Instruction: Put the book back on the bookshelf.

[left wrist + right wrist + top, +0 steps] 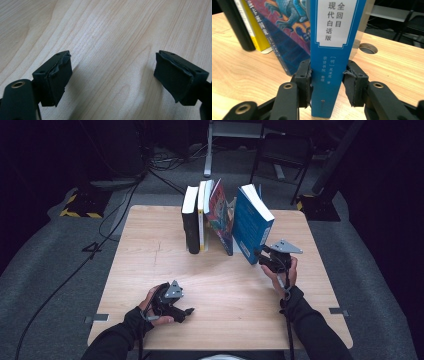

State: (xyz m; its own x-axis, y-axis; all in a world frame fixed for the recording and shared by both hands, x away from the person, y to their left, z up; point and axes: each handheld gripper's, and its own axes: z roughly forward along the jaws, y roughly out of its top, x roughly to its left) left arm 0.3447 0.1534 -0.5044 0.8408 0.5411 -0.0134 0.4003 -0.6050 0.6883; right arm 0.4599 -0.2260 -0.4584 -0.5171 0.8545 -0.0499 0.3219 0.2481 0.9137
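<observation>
On the far half of the wooden table a small row of books is standing on edge: a black book, a thin yellow book right against it, then a colourful book leaning over to the left onto those two. Just right of that, the blue book is sitting tilted, spine toward the person, its bottom edge apart from the colourful one's.

That blue one is where the action is. The right gripper is reaching in at the low end of its spine, and in the right gripper view the spine is sitting squarely between the two black jaws. The left pad is looking flush against the cover, and the right pad is sitting at the other face, so the jaws are clamping the book from both sides, spread about as wide as it is thick.

Meanwhile the left gripper is lying near the front edge of the table, well apart from the books. Its jaws are standing wide open over bare wood, gripping nothing at all.
</observation>
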